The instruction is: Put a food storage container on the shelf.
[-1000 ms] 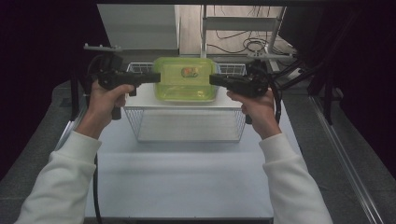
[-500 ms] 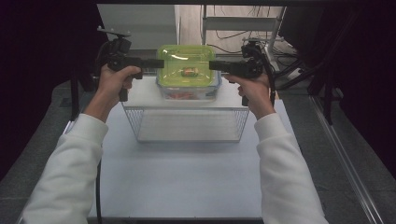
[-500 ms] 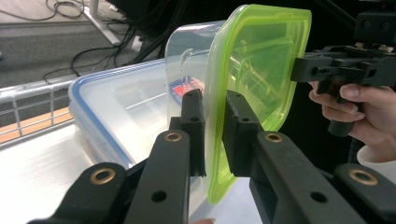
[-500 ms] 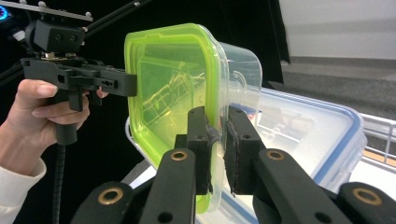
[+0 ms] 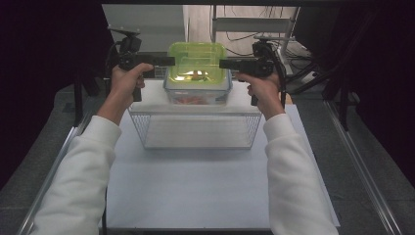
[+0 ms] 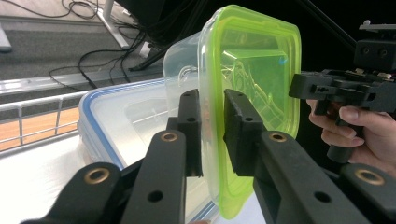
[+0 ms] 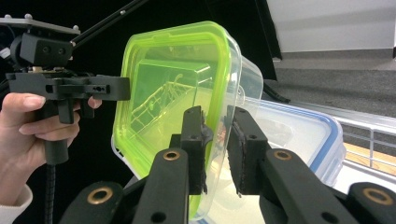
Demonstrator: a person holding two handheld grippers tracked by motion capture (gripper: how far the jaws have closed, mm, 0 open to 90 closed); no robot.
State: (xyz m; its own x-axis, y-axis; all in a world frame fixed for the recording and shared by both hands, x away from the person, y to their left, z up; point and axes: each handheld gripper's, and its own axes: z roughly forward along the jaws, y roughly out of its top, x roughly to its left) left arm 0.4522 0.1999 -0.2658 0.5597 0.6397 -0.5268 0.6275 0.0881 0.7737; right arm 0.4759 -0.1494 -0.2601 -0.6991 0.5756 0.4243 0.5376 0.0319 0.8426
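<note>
Clear plastic box with lime-green lid: light, stiff, slick. Left gripper and right gripper each pinch opposite lid rims; grip there, level

Both my arms in white sleeves reach forward, level with each other. My left hand grips the black two-jaw left gripper, pointed inward, jaws closed to a narrow gap. My right hand holds the matching right gripper opposite, jaws likewise nearly together.
</note>
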